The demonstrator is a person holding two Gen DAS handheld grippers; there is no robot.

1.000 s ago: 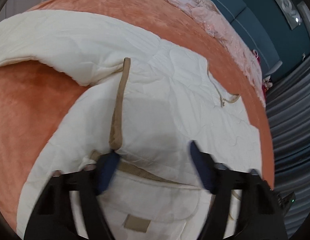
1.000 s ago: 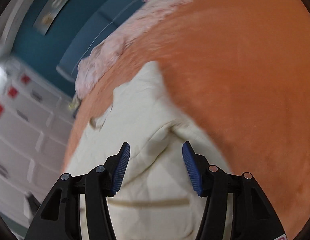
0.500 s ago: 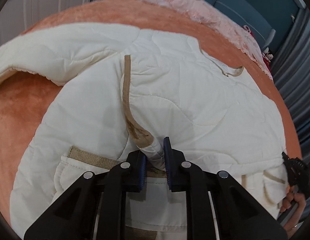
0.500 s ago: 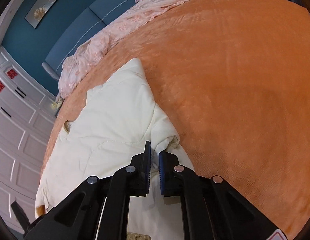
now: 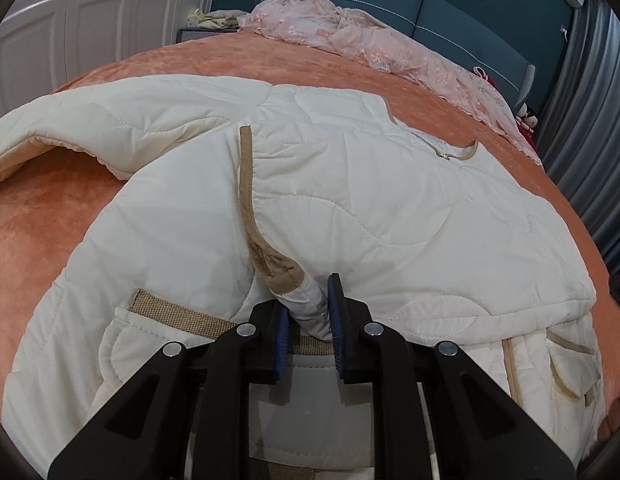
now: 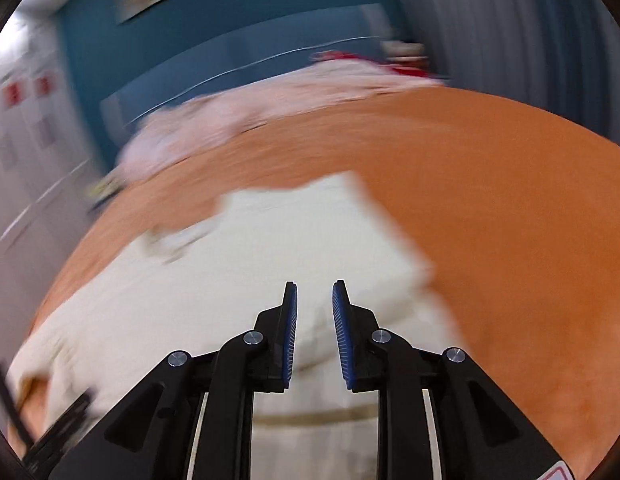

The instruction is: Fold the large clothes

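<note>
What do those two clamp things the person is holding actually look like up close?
Both the left gripper and right gripper look alike: angular matte-black plastic linkage arms with round silver pivot bolts, ending in jaws lined with ridged blue rubber pads. No cables show.

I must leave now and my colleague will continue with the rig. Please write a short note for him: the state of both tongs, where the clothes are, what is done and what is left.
Left tongs: shut on a bunched fold of the cream quilted jacket, at its tan-trimmed front edge.
Right tongs: a narrow gap between the pads, over the jacket's right side; the view is blurred, so a grip cannot be confirmed.
The jacket lies spread on the orange bedspread, one sleeve out to the left. Pink lace cloth lies by the headboard.
Done: left grip taken.
Left: the whole fold, sleeve included.
</note>
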